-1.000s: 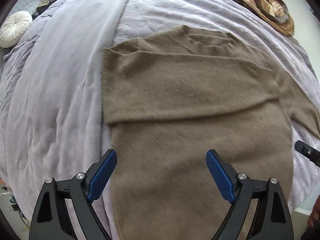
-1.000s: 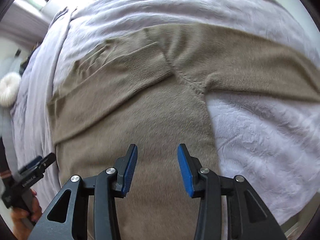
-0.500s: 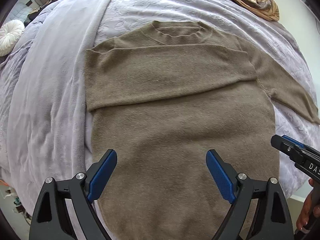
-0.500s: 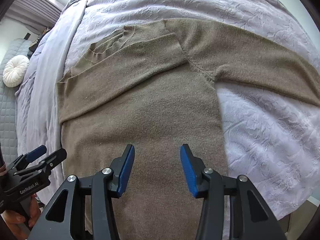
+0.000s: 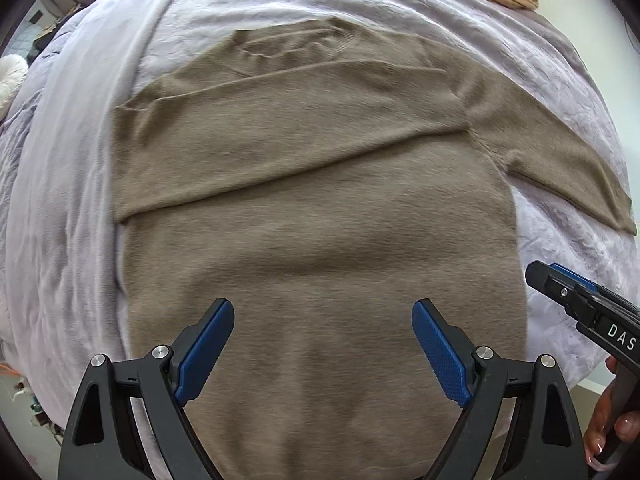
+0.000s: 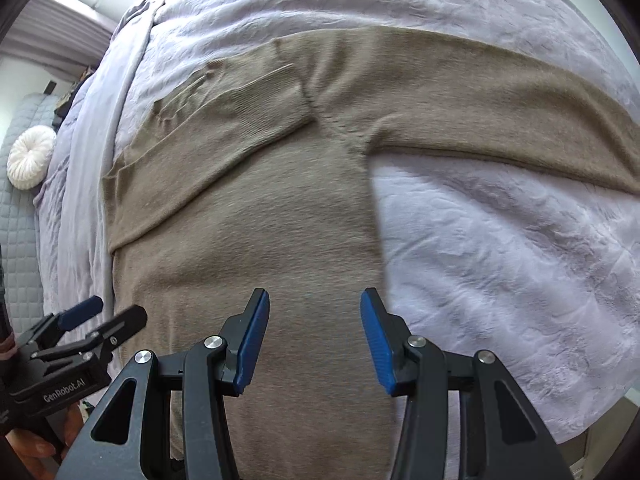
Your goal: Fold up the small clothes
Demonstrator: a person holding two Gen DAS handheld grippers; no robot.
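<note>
Your left claw (image 5: 322, 344) hangs wide apart over the lower body of the brown sweater (image 5: 312, 208), gripping nothing. Your right claw (image 6: 314, 340), half apart with only air between its blue pads after just widening, hovers above the sweater's right side edge. The sweater lies flat on the lavender bed (image 6: 500, 260), one sleeve folded across the chest, the other stretched out over open bedding.

Your right gripper (image 6: 314, 338) has just been opening its empty jaws slightly, and both grippers now sit nearer the sweater (image 5: 320, 208).
</note>
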